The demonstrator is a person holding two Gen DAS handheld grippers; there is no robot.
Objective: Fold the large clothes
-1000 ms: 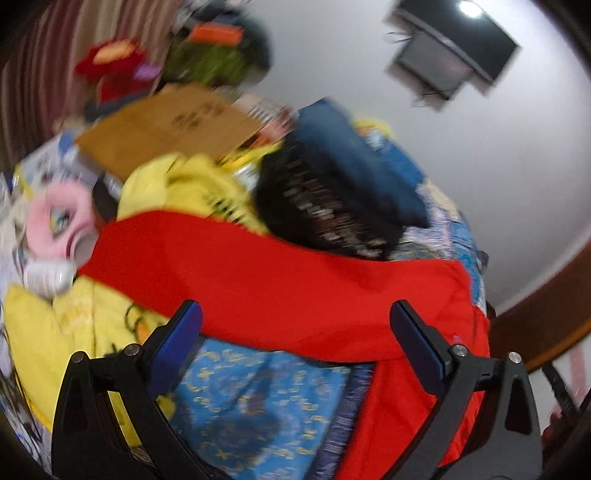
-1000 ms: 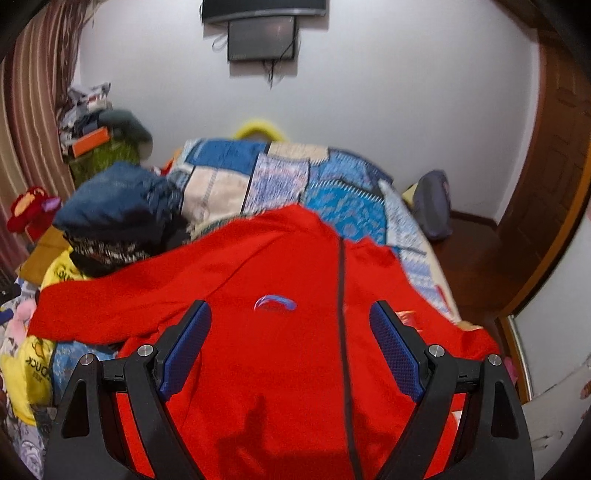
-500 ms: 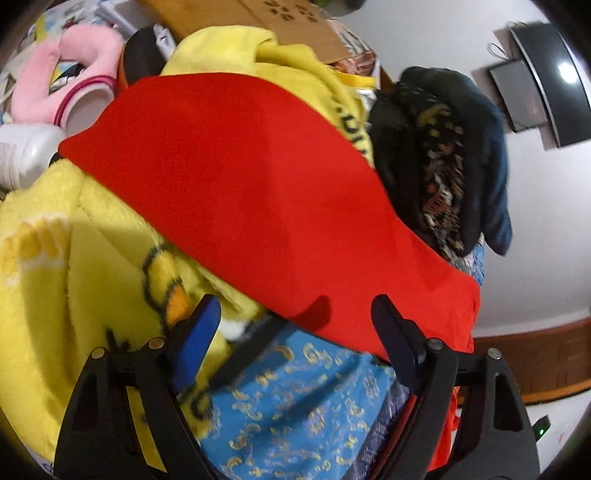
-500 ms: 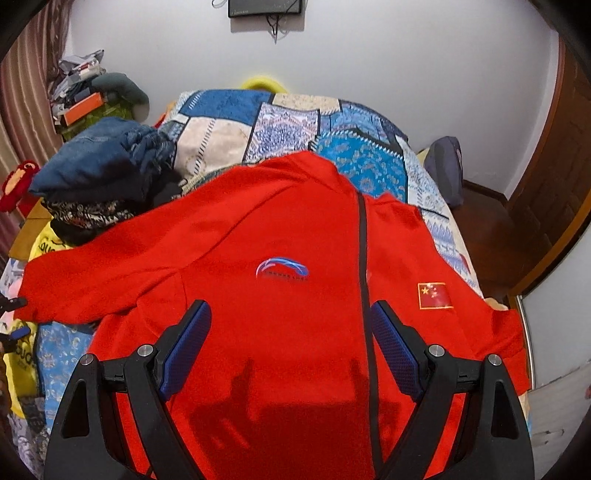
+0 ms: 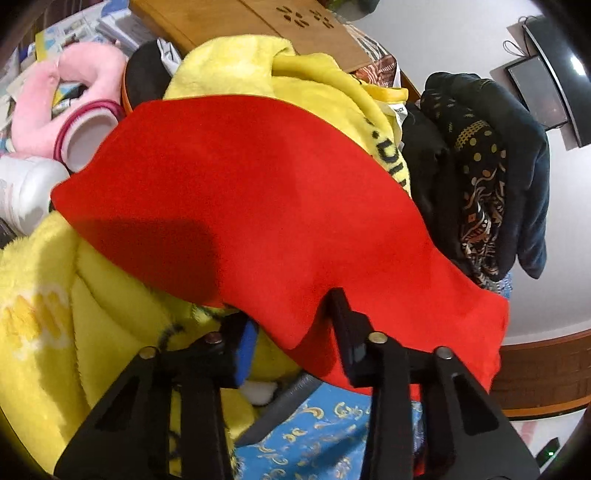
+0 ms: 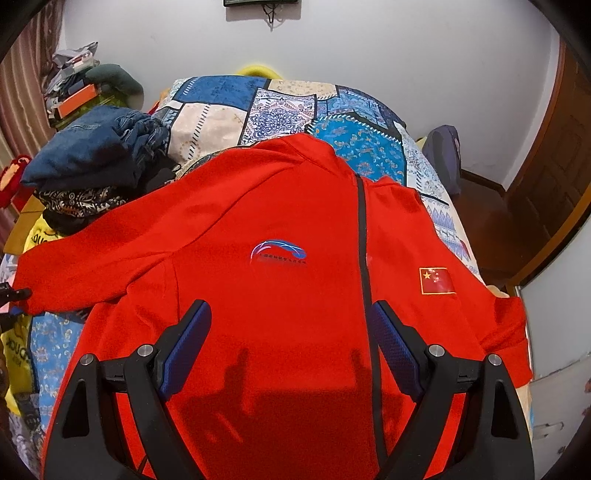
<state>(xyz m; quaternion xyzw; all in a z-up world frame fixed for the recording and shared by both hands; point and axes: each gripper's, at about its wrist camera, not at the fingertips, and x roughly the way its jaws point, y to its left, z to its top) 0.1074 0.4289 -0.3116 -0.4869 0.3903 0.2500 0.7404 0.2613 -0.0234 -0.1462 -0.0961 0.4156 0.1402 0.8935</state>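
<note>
A red zip jacket (image 6: 295, 229) lies front-up on the bed, with a blue logo and a flag patch on the chest. Its left sleeve (image 5: 240, 206) stretches out over a yellow blanket. My left gripper (image 5: 291, 325) has closed on the lower edge of that sleeve; the cloth sits between its fingers (image 5: 343, 332). It shows faintly at the left edge of the right wrist view (image 6: 14, 295). My right gripper (image 6: 290, 339) is open and empty, hovering above the jacket's chest.
A patchwork quilt (image 6: 280, 110) covers the bed. Folded jeans (image 6: 96, 147) and dark patterned clothes (image 5: 480, 177) are piled at the left. A yellow fleece blanket (image 5: 48, 325), a pink plush toy (image 5: 44, 96) and a wooden board (image 5: 258, 26) lie beyond the sleeve. A wooden door (image 6: 554, 166) is on the right.
My left gripper moved in to the sleeve's lower edge and its jaws narrowed onto the cloth. My right gripper dropped a little closer over the chest and stayed open.
</note>
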